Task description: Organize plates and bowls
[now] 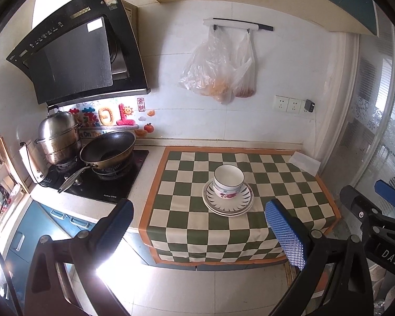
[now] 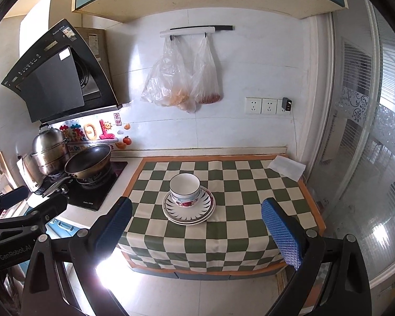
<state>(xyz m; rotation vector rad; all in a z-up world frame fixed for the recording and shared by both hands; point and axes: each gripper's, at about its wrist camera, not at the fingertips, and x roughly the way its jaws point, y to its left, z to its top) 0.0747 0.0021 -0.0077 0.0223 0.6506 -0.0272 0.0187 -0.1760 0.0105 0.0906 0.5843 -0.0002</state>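
A white bowl (image 1: pixel 228 181) with a floral band sits upright on a stack of plates (image 1: pixel 227 203) with dark ray-patterned rims, on the green-and-cream checked cloth (image 1: pixel 187 184). The right wrist view has the same bowl (image 2: pixel 184 188) and plates (image 2: pixel 189 209) mid-cloth. My left gripper (image 1: pixel 200 226) is held open, back from the counter's front edge, nothing between its blue pads. My right gripper (image 2: pixel 197 226) is open too and holds nothing. Each gripper shows at the edge of the other's view: the right gripper (image 1: pixel 376 205), the left gripper (image 2: pixel 26 205).
Left of the cloth is a stove (image 1: pixel 102 176) with a dark wok (image 1: pixel 108 150) and a steel steamer pot (image 1: pixel 58 137), under a black range hood (image 1: pixel 76 52). Two plastic bags (image 1: pixel 218 68) hang on the wall. A folded white paper (image 1: pixel 304 162) lies at the cloth's back right corner. A glass door (image 2: pixel 368 144) stands on the right.
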